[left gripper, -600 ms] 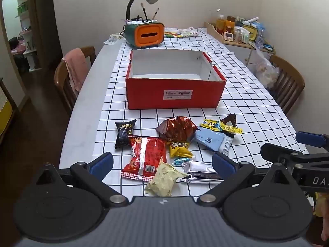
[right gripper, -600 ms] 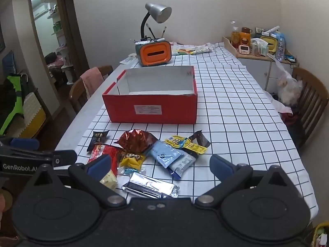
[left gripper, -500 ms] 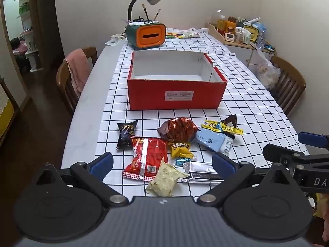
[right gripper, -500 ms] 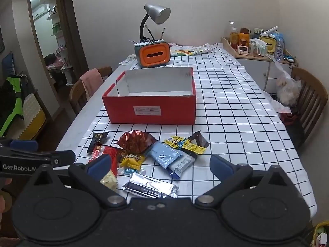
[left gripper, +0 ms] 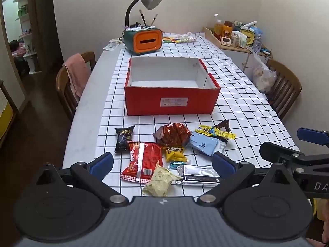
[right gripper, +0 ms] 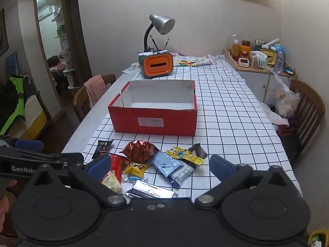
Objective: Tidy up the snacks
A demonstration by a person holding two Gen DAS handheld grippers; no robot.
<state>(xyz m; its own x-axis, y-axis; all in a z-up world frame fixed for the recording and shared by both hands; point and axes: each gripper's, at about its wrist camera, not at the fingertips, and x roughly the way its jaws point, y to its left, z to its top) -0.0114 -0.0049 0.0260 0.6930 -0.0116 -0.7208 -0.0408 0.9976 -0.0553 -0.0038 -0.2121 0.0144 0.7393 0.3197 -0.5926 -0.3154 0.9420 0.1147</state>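
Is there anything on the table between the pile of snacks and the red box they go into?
Nothing visible. Between the snack pile and the red box lies only bare checked tablecloth. The box is open-topped and looks empty inside. Both the left gripper and right gripper are open, holding nothing, above the pile's near edge.

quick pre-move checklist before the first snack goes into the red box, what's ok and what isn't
1. Red box open, lid off: ok.
2. Box interior free of items: ok, only white walls and floor show.
3. Left gripper open and holding nothing: ok.
4. Right gripper open and holding nothing: ok.
5. Snacks separated for a clean pick: not ok; the red chip bag, pale yellow packet and silver wrapper overlap or touch. The small black packet lies at the left edge of the pile, nearly clear of the rest.
6. Tablecloth between pile and box unobstructed: ok.
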